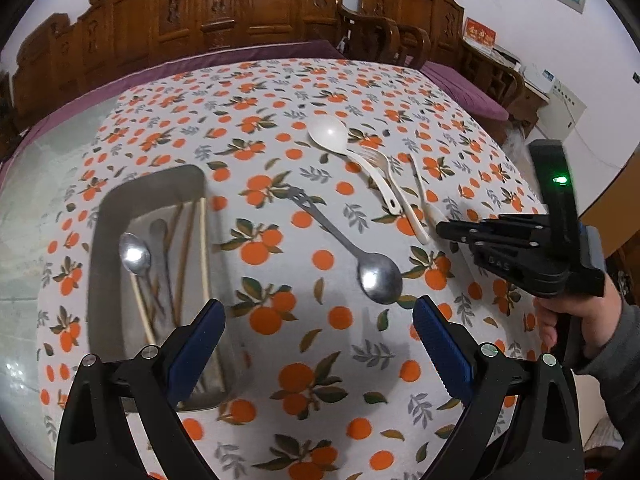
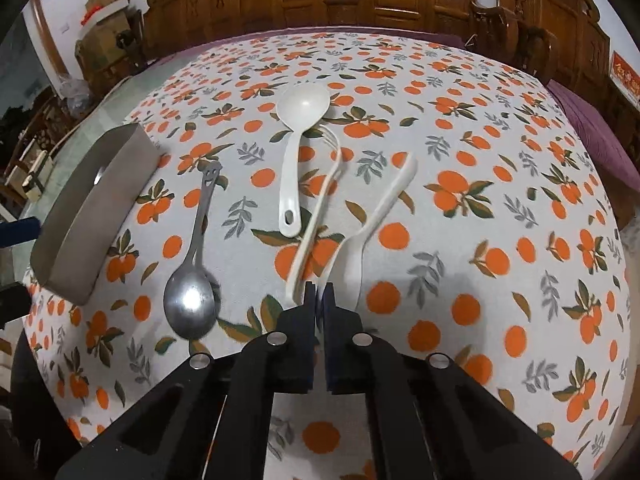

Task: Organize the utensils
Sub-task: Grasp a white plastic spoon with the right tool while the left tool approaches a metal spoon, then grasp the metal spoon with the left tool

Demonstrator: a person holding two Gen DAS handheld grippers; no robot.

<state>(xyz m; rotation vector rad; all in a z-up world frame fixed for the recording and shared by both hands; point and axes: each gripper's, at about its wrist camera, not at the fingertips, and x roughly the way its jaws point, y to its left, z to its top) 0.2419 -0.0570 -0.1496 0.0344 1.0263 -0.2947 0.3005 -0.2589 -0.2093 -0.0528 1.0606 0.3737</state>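
Note:
A metal tray (image 1: 105, 216) at the left holds a steel spoon (image 1: 134, 257) and several chopsticks (image 1: 204, 248). Loose on the orange-print cloth lie a metal spoon (image 1: 380, 277), a white ladle (image 1: 329, 133), a white-handled fork (image 1: 394, 192) and a white plastic spoon (image 1: 419, 184). My left gripper (image 1: 320, 322) hangs open above the cloth, just short of the metal spoon's bowl. My right gripper (image 2: 318, 294) is shut with nothing seen between its pads. Its tips stand between the fork's handle end (image 2: 295, 294) and the white spoon's bowl (image 2: 353, 266). A hand holds that right gripper (image 1: 441, 229).
The tray's tall side wall (image 2: 92, 208) stands left of the metal spoon (image 2: 192, 304) in the right wrist view. Carved wooden chairs (image 1: 248, 12) line the far side of the table, and purple cushions (image 1: 472, 92) lie at the right.

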